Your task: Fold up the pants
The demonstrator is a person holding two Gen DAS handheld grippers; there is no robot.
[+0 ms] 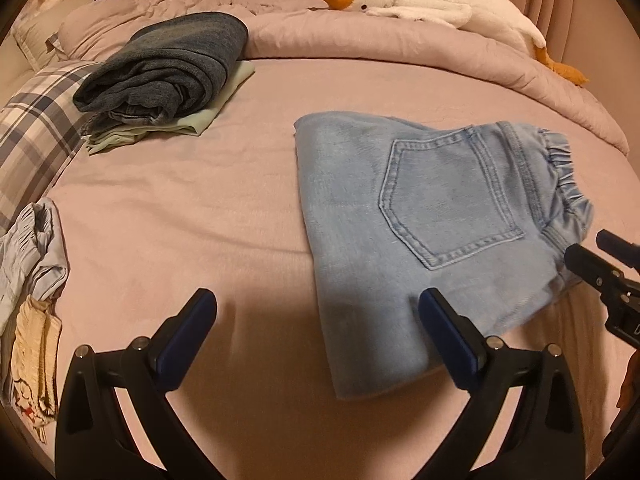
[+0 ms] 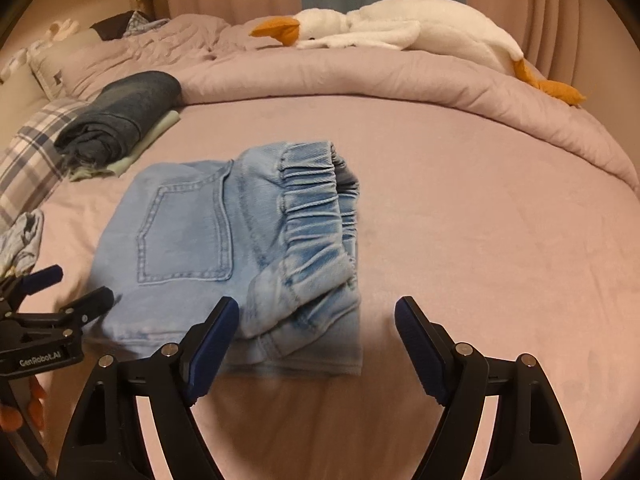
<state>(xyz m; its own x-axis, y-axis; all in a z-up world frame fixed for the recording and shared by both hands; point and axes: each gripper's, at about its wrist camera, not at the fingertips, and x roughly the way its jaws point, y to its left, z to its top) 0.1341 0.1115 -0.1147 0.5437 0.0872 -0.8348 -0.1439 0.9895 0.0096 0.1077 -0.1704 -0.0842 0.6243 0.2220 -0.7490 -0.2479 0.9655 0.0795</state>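
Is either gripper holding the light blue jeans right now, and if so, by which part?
Nothing is held. The left gripper and right gripper are both open, and the folded jeans lie free on the bed.

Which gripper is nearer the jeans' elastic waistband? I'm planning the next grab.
Right. The right gripper hovers just before the waistband, jaws open. The left gripper sits at the folded jeans' opposite end.

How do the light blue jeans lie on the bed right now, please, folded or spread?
Folded: the light blue jeans form a compact stacked bundle, back pocket up, elastic waistband layered at one edge.
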